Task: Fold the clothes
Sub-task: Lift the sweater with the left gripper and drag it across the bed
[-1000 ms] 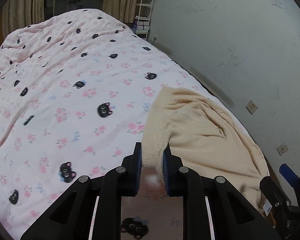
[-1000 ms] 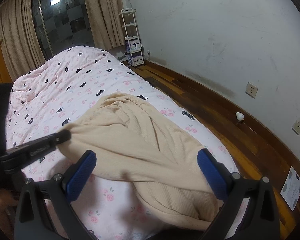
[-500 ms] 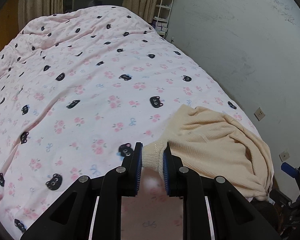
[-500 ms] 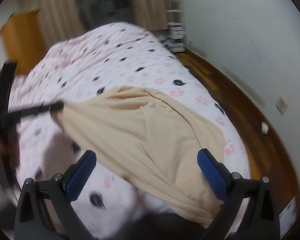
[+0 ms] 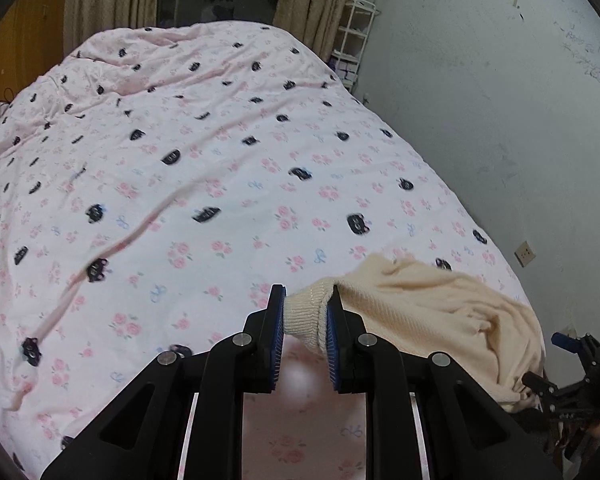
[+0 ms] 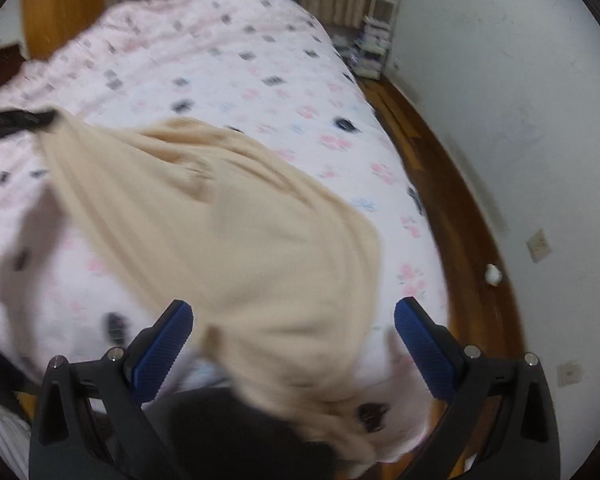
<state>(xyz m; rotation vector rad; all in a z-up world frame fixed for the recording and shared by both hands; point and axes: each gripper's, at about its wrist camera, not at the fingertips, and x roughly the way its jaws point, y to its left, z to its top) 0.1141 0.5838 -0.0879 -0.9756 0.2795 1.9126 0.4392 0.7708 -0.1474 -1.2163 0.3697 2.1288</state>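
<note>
left gripper (image 5: pixel 305 322) clamped on ribbed cuff of cream sweater (image 5: pixel 432 312) | right gripper (image 6: pixel 294 344) gaped wide, empty | tip: keep cuff taut, spread flat on bed (image 5: pixel 188 184)

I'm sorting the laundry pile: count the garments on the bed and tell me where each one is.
1. A cream knit sweater lies at the near right edge of the bed, its ribbed edge clamped in the left gripper. Nothing else shows, though more could lie out of view.

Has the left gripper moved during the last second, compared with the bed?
Yes. The left gripper, shut on the cream sweater's ribbed cuff, has pulled back toward the bed's near end: the wall socket now sits farther ahead.
</note>
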